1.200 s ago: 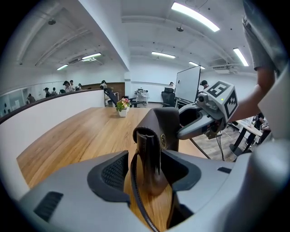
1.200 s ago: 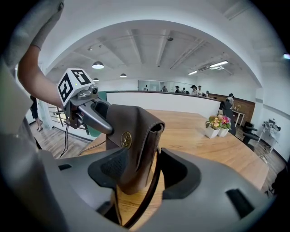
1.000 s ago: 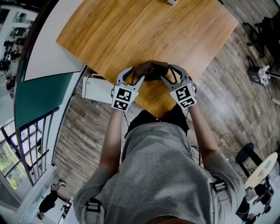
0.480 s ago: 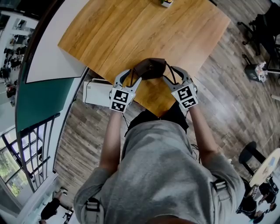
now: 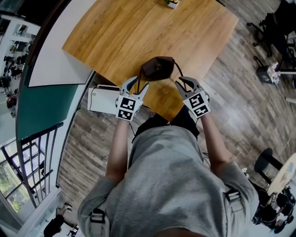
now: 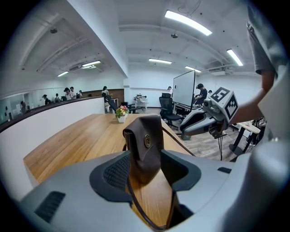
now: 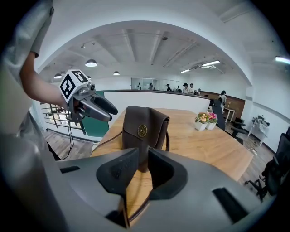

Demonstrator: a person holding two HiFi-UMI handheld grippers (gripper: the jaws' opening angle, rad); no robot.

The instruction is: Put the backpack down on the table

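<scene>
A small brown leather bag point(image 5: 157, 68) stands upright on the wooden table point(image 5: 115, 37) near its front corner, with a brass stud on its flap point(image 6: 147, 140). Its thin straps trail back toward both grippers. My left gripper point(image 5: 137, 84) is just behind the bag's left side, its jaws wide open with the strap point(image 6: 136, 199) running loose between them. My right gripper point(image 5: 184, 84) is behind the bag's right side. Its jaws point(image 7: 139, 165) are closing to a narrow gap, with only the strap point(image 7: 123, 209) low between them. The bag point(image 7: 144, 129) stands beyond the fingertips.
A small pot of flowers point(image 5: 172, 3) sits at the table's far edge. A white box point(image 5: 102, 99) lies on the floor left of the table corner. Office chairs point(image 5: 273, 28) stand on the wood floor to the right. A railing point(image 5: 37, 139) is at the left.
The bag was between the two grippers; it now stands on the table ahead of both. The right gripper's jaws have narrowed.
</scene>
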